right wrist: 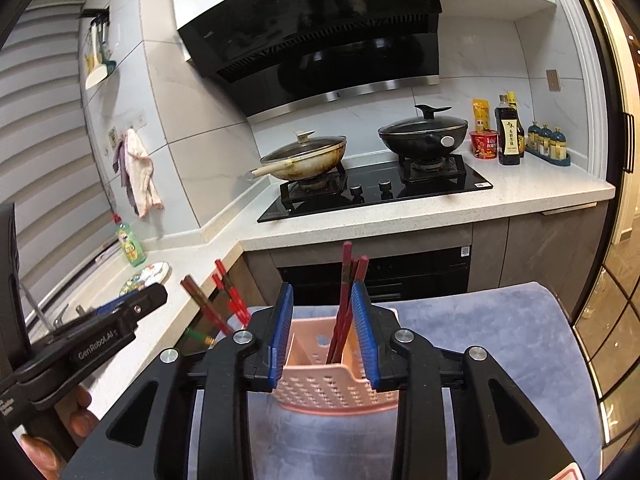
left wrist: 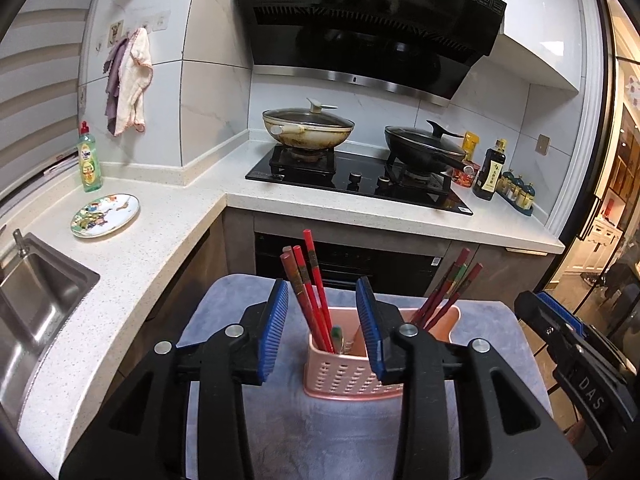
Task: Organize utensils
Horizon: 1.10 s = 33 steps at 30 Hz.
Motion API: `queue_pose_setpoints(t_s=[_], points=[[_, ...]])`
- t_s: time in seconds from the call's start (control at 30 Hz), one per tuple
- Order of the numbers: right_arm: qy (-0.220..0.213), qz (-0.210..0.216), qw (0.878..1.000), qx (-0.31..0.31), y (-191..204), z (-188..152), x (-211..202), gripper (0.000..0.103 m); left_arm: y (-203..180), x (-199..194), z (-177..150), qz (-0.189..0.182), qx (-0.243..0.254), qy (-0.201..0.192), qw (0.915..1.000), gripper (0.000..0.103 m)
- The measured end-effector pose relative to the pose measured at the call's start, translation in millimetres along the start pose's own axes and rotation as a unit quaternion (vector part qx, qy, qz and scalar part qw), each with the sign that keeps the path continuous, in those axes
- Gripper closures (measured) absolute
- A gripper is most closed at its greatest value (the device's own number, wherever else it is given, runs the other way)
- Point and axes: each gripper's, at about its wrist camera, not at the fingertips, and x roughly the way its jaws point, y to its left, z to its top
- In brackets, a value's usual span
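Note:
A pink perforated utensil holder point(left wrist: 344, 376) stands on a grey-blue padded surface point(left wrist: 320, 432); it also shows in the right wrist view point(right wrist: 320, 388). Red chopsticks point(left wrist: 310, 288) stand in its left compartment and another bunch point(left wrist: 448, 292) in its right one. My left gripper point(left wrist: 322, 328) is open, its pads either side of the left bunch without touching. My right gripper point(right wrist: 324, 332) is open around the right bunch point(right wrist: 346, 304). The left bunch point(right wrist: 224, 304) shows left of it. The other gripper's body appears in each view.
A speckled white counter point(left wrist: 140, 248) wraps left with a steel sink point(left wrist: 36, 304), a patterned plate point(left wrist: 105, 215) and a green soap bottle point(left wrist: 89, 160). A black hob point(left wrist: 360, 180) carries two lidded pans. Sauce bottles point(left wrist: 490, 172) stand at its right.

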Motion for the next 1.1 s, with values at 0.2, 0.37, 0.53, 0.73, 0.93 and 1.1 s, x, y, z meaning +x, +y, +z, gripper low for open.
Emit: queue_pose_setpoints(t_s=[0.2, 0.37, 0.53, 0.73, 0.93, 1.1], points=[[0.011, -0.007, 1.000, -0.021, 11, -14, -22, 0.072, -4, -21, -12, 0.009, 0.012, 0.002, 0.9999, 0.069], [0.021, -0.010, 0.999, -0.033, 16, -27, -35, 0.072, -4, -33, -22, 0.017, 0.017, 0.008, 0.9997, 0.069], [0.030, -0.011, 0.999, -0.035, 16, -38, -45, 0.072, -5, -41, -32, 0.025, 0.021, 0.016, 0.9993, 0.069], [0.035, -0.017, 0.999, -0.038, 17, -51, -53, 0.072, -6, -45, -44, 0.029, 0.022, 0.030, 0.9989, 0.069], [0.045, -0.019, 0.998, -0.043, 20, -60, -51, 0.072, -7, -43, -55, 0.032, 0.022, 0.046, 0.9982, 0.067], [0.053, -0.019, 0.998, -0.043, 21, -66, -49, 0.064, -8, -42, -61, 0.036, 0.022, 0.049, 0.9979, 0.057]])
